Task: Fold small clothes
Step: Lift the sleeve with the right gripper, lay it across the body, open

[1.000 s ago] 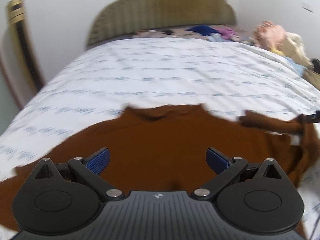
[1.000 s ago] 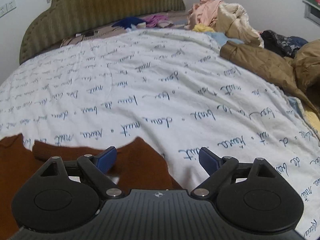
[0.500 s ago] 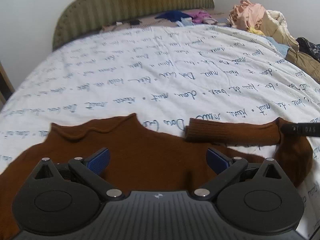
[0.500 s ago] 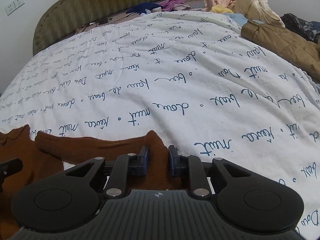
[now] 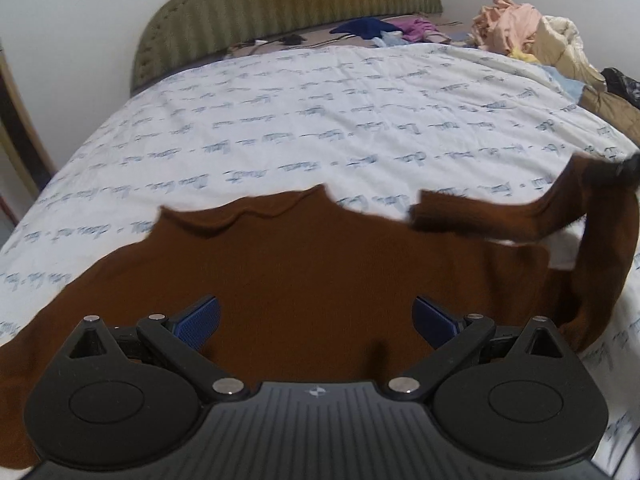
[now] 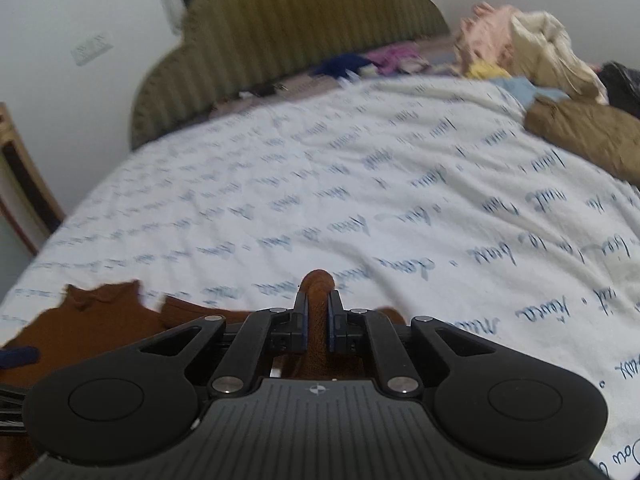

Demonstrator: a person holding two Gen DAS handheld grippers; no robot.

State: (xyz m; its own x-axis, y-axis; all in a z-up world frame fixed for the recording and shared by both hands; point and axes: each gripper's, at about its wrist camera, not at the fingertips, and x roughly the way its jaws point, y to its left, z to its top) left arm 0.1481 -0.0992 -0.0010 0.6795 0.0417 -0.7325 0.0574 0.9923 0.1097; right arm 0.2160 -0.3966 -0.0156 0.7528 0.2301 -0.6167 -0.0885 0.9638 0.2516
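Going left to right: your left gripper [image 5: 316,318] is hanging wide open over the body of the brown sweater [image 5: 304,276], gripping nothing, blue pads [image 5: 199,317] well apart. The sweater is lying mostly flat on the bed sheet [image 5: 320,120], collar [image 5: 244,210] pointing toward the headboard [image 5: 280,4].

Over to the right, your right gripper [image 6: 316,326] is clamping down on a bunched bit of the sleeve [image 6: 317,312], with a nub of brown knit poking up between the pads. In the left wrist view that sleeve [image 5: 480,220] is getting lifted off the sheet and draped across toward the body, cuff end pointing at the collar.

Progress-wise, I'd say you're early. The first sleeve fold is happening but not set down yet. The far left side of the sweater is running out of frame, so I can't tell what that sleeve is doing. Looks like you're still owing the other sleeve and the body folds.

Containers: no basket or bin showing anywhere. The only thing close is the loose clothes pile [image 6: 520,48] sitting at the right of the bed near the headboard, plus a tan jacket [image 6: 584,136] lying beside it.
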